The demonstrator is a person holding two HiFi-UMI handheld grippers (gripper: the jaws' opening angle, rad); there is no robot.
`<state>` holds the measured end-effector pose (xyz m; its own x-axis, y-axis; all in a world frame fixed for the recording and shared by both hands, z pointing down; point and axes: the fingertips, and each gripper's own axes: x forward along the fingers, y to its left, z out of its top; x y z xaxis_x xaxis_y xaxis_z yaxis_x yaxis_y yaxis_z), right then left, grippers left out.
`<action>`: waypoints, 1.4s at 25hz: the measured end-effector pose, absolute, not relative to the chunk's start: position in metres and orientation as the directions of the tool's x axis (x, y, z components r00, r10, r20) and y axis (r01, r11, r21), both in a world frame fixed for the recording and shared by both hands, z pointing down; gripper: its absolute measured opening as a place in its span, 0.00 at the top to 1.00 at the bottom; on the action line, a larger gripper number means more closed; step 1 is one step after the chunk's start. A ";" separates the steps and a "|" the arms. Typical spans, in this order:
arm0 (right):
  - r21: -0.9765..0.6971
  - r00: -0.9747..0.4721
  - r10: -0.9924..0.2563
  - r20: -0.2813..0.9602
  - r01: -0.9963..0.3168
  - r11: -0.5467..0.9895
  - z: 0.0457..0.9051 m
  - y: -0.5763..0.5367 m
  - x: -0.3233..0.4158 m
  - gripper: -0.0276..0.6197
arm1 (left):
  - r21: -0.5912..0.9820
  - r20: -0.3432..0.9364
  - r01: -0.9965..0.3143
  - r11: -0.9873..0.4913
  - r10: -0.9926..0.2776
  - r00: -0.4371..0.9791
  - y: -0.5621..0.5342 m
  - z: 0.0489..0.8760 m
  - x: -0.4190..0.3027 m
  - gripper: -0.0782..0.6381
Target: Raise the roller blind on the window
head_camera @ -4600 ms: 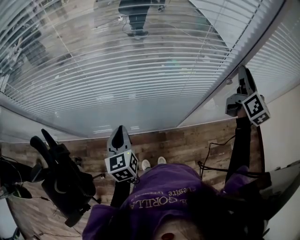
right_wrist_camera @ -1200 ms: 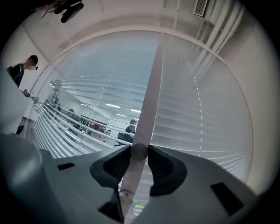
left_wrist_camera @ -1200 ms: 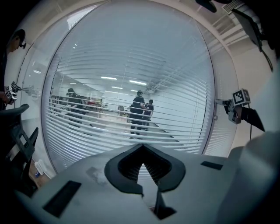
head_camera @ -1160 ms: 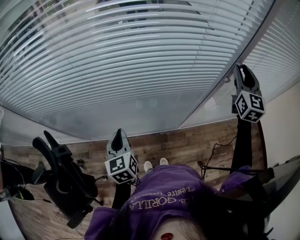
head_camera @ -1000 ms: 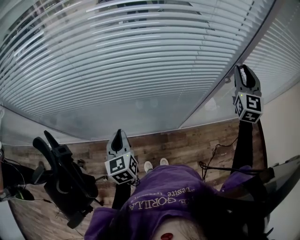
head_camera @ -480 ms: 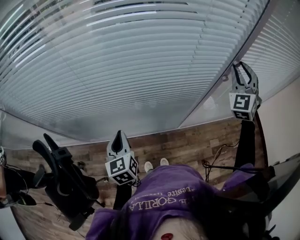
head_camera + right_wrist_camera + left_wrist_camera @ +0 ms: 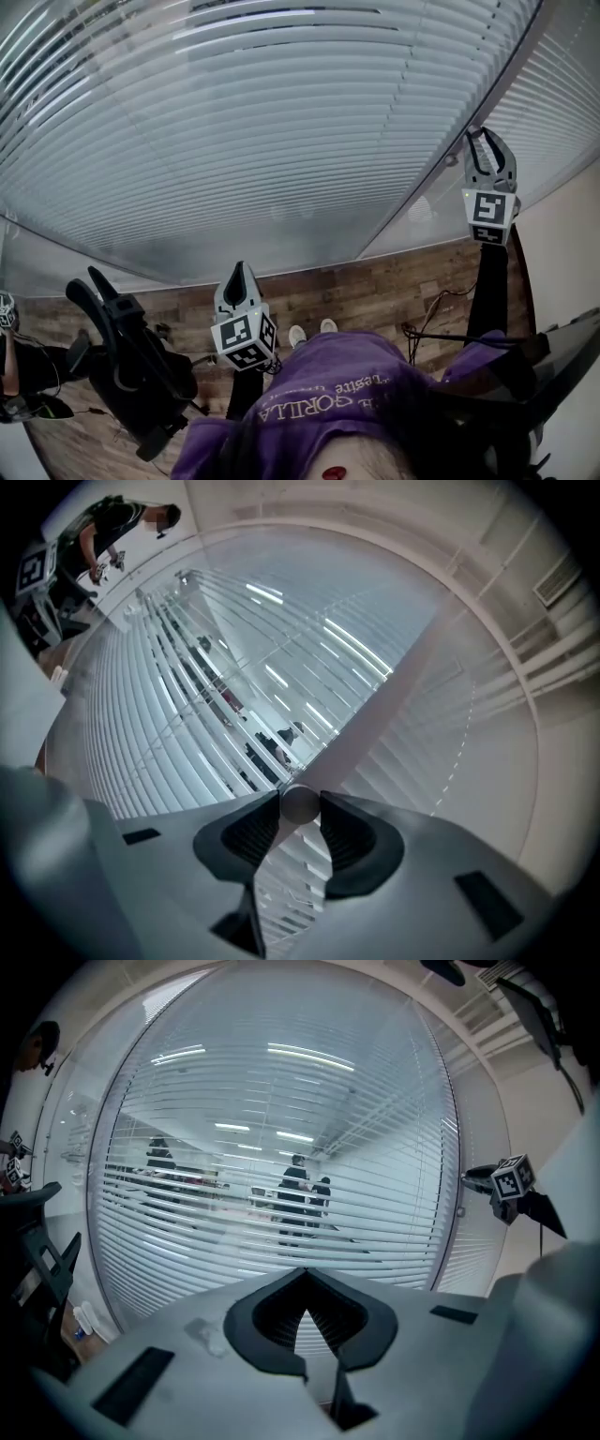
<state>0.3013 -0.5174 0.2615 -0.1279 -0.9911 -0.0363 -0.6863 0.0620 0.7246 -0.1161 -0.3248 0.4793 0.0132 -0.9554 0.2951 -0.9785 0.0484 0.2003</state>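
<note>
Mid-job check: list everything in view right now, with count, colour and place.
blind: one, white slats, lowered, straight ahead.
window post: one, grey, right of the blind.
round knob: one, grey, on the post.
bead chain: one, white, hanging right of the post.
figures: three, dark, beyond the blind.
floor: wood brown, below the blind.
black frame: one, on the floor, left.
cables: black, on the floor, right; count unclear.
shoes: two, white, under the person.
top: one, purple, on the person.
left gripper: one, grey, low centre, shut, empty.
right gripper: one, grey, raised at the post, open, knob in line between its tips.
</note>
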 end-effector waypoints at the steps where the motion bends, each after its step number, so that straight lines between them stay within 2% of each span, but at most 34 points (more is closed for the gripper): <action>1: 0.707 -0.134 -0.990 -0.036 -0.704 0.070 0.262 -0.518 0.303 0.77 | 0.201 0.294 -0.978 0.049 -0.956 0.013 -0.325 0.479 -0.116 0.89; 6: 0.583 -0.170 -0.984 -0.046 -0.805 0.111 0.266 -0.520 0.308 0.77 | 0.203 0.297 -0.978 0.052 -0.955 0.011 -0.324 0.481 -0.116 0.89; 11: 0.355 -0.190 -0.980 -0.059 -0.922 0.157 0.265 -0.518 0.312 0.77 | 0.204 0.299 -0.977 0.055 -0.954 0.009 -0.323 0.482 -0.116 0.89; 15: 0.223 -0.177 -0.981 -0.083 -0.962 0.155 0.264 -0.518 0.318 0.77 | 0.203 0.297 -0.978 0.054 -0.955 0.008 -0.324 0.481 -0.115 0.89; 18: 0.195 -0.180 -0.980 -0.086 -0.968 0.161 0.265 -0.518 0.319 0.77 | 0.202 0.298 -0.978 0.055 -0.955 0.008 -0.323 0.481 -0.115 0.89; 21: 0.221 -0.175 -0.981 -0.086 -0.963 0.152 0.265 -0.517 0.319 0.77 | 0.199 0.296 -0.978 0.058 -0.955 0.004 -0.322 0.479 -0.116 0.89; 24: 0.337 -0.154 -0.985 -0.075 -0.934 0.120 0.264 -0.517 0.318 0.77 | 0.197 0.295 -0.979 0.062 -0.956 -0.001 -0.322 0.479 -0.117 0.89; 30: 0.656 -0.103 -0.994 -0.028 -0.753 0.060 0.261 -0.515 0.303 0.77 | 0.196 0.299 -0.979 0.062 -0.954 -0.001 -0.322 0.480 -0.121 0.89; 35: 0.769 -0.088 -0.996 -0.028 -0.638 0.035 0.265 -0.518 0.305 0.77 | 0.197 0.300 -0.979 0.055 -0.954 0.007 -0.323 0.481 -0.117 0.89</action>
